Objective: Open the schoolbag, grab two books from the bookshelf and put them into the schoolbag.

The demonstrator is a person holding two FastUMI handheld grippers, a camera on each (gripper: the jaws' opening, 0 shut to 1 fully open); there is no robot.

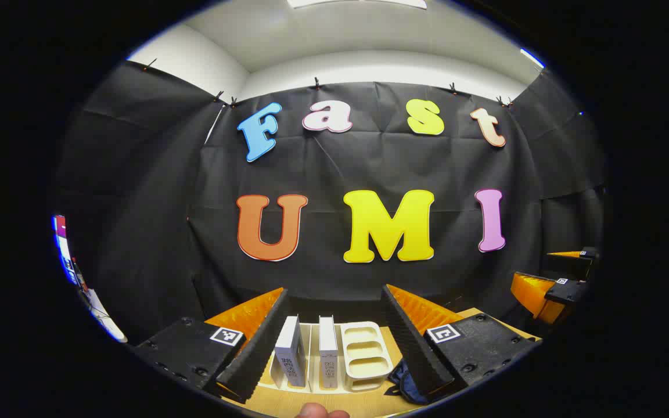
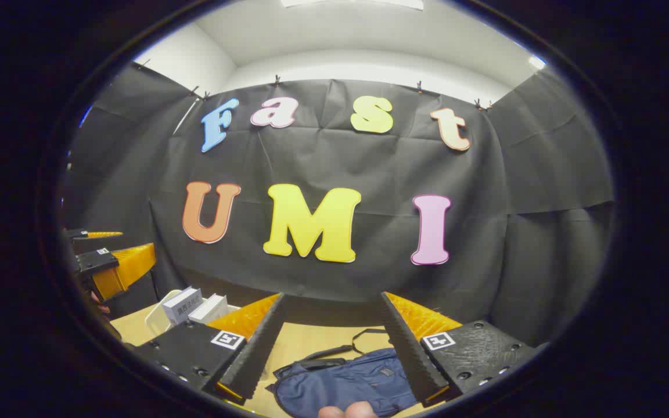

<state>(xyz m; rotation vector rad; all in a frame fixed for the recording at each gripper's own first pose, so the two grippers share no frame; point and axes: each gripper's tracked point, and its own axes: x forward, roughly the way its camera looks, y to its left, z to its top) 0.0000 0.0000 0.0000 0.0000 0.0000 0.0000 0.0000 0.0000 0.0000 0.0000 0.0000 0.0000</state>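
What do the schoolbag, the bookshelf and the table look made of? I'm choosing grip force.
The dark blue schoolbag looks like soft woven fabric, matte, judging by its creases and limp strap. The cream slotted bookshelf looks like moulded plastic, smooth with rounded edges. The light tan table looks like wood or laminate; which, I can't tell.

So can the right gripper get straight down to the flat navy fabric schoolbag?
Probably yes: the right gripper hangs open above the navy fabric schoolbag, with nothing between its fingers and the bag.

Recording booth, staged study-desk setup. Black cloth wall (image 2: pixel 369 174) clipped up under a white ceiling (image 1: pixel 369 35); wooden tabletop (image 2: pixel 334 339) carries a cream bookshelf (image 1: pixel 363 354) and navy schoolbag (image 2: pixel 340 386).
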